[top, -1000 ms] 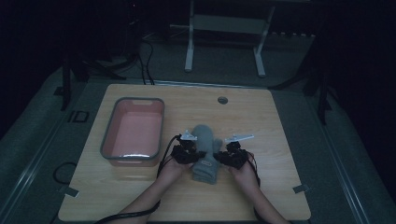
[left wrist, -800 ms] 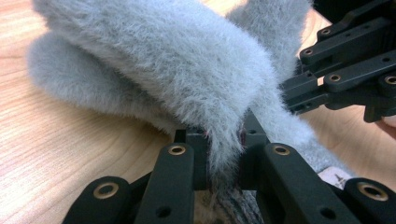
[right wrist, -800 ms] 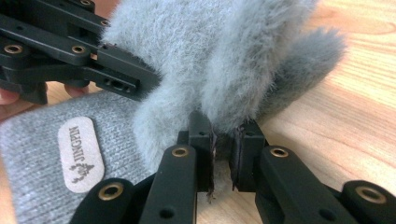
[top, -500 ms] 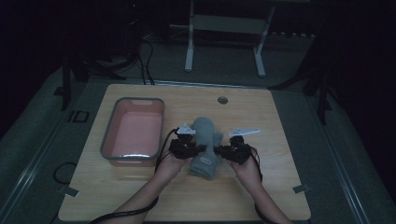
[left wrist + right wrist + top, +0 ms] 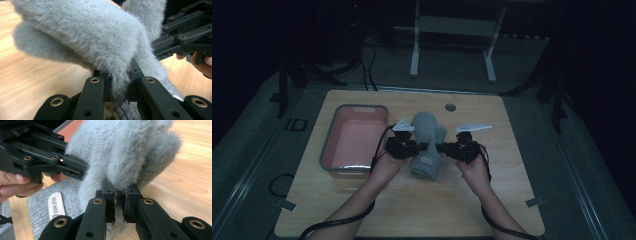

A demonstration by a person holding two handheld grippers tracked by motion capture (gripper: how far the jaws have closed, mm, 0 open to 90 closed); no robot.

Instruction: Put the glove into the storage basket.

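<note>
Two grippers on one grey fluffy garment (image 5: 428, 142), mid-bench, just right of pink tray (image 5: 327, 160). Left gripper (image 5: 412, 148): fingers (image 5: 96, 92) nearly closed, pinching fabric at garment's left edge. Right gripper (image 5: 446, 148): fingers (image 5: 108, 195) likewise clamped on right edge. Garment's near end w/ label (image 5: 55, 205) rests on bench (image 5: 512, 165); fluffy part raised.

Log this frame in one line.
left gripper: shut on fluffy grey knitted hat | right gripper: shut on hat | hat partly lifted above wooden table
</note>
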